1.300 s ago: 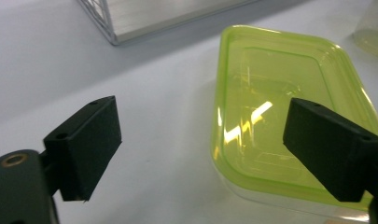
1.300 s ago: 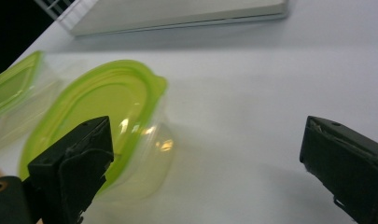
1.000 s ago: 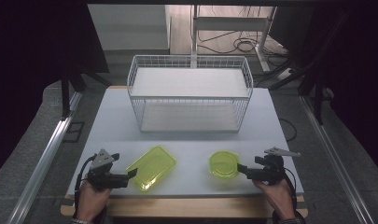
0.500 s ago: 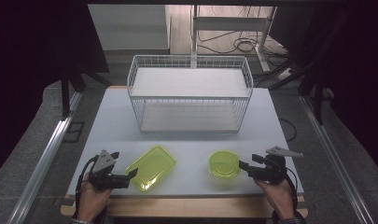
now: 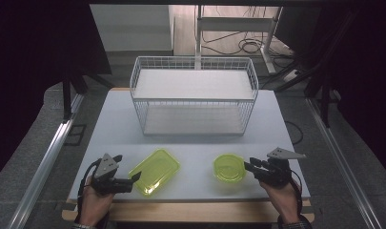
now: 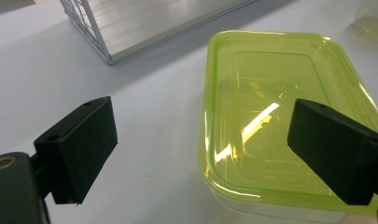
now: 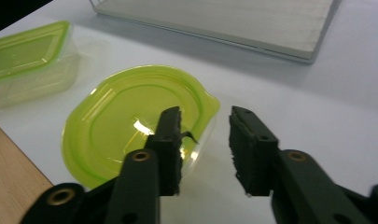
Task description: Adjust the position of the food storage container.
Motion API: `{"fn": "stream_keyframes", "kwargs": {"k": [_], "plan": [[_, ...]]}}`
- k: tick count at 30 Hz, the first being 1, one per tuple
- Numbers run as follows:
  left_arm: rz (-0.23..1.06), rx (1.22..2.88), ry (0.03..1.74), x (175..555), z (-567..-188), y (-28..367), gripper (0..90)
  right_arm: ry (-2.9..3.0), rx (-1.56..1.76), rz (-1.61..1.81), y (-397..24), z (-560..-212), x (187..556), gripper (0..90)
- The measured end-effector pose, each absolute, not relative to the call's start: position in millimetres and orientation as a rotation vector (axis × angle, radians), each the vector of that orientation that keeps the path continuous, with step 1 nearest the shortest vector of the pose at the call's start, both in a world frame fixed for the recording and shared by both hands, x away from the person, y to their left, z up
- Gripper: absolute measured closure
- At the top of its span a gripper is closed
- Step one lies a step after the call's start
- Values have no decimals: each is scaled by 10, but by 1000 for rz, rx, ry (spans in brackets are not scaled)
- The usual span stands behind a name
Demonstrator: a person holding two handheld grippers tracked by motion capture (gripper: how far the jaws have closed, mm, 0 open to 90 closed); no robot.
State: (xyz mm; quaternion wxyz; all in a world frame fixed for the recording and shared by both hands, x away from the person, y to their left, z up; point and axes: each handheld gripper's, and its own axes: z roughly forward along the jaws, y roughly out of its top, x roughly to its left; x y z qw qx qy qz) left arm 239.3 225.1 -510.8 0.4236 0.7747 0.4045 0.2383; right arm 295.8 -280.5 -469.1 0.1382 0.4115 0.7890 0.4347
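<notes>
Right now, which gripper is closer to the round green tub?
Right. The right gripper is at the round tub's edge, its jaws just closing. The left gripper is far off, beside the rectangular tub.

Looks like a lab or test bay set up for recording, not a home or kitchen — a white table (image 5: 114, 124) on a wooden base stands alone on grey carpet-like floor (image 5: 33, 157), with dark curtains (image 5: 33, 57) closing in both sides. Metal rail (image 5: 47, 162) runs along the floor at left, loose cables (image 5: 243, 45) lie on the floor behind near a white metal frame (image 5: 228, 26). Props are sparse and staged — a wire basket (image 5: 193, 95) and two green-lidded plastic containers (image 5: 155, 171) laid out neatly.
</notes>
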Motion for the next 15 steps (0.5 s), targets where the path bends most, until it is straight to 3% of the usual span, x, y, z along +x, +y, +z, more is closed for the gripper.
{"fn": "stream_keyframes", "kwargs": {"k": [7,15], "plan": [[614,1969,1006,2396,-5118,2219,76,2362,1123,1231,-2653,-4650,2963,865],[622,1980,1016,2402,-5128,2213,73,2425,1073,1236,-2462,-4630,2985,893]]}}
